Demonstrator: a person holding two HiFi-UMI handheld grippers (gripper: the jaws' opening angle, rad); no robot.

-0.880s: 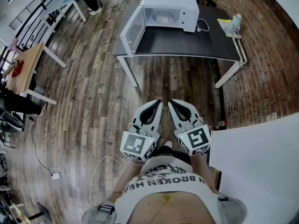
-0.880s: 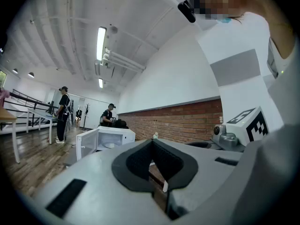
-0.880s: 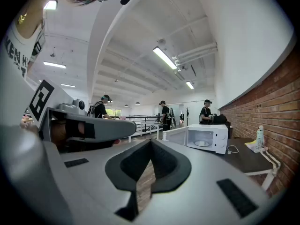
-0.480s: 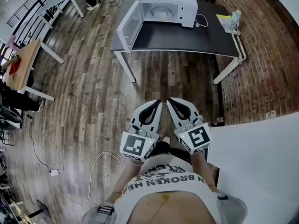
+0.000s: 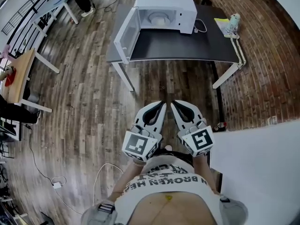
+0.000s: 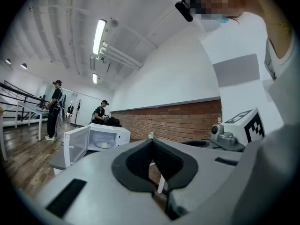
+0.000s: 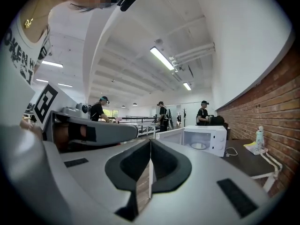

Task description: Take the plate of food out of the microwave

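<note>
Plate (image 5: 157,18) not grabbed yet, task approx at zero. Jaws first: left gripper (image 5: 161,105) jaws fully together, pads meeting, nothing btwn them; right gripper (image 5: 174,104) same, closed on nothing. Both are held side by side close to the person's torso, pointing roughly level twd the desk (image 5: 187,46), well apart from it w/ bare wood floor (image 5: 93,102) btwn. Microwave (image 5: 165,8) sits on the desk's far left part, door (image 5: 125,34) swung wide to the left, so the opening step looks done. Inside there's a pale round dish on the cavity floor, prob the plate; too small to tell if food is on it, or to tell it from a turntable. At the desk's right end: small bottle (image 5: 235,18) and yellowish packet (image 5: 224,25), not task-relevant. Left to do, as I judge: walk up, open jaws, reach into cavity, grip plate rim (likely both grippers to keep it level), pull out w/o tipping, set on desk. Other ppl show in the background of the gripper views, well away.
</note>
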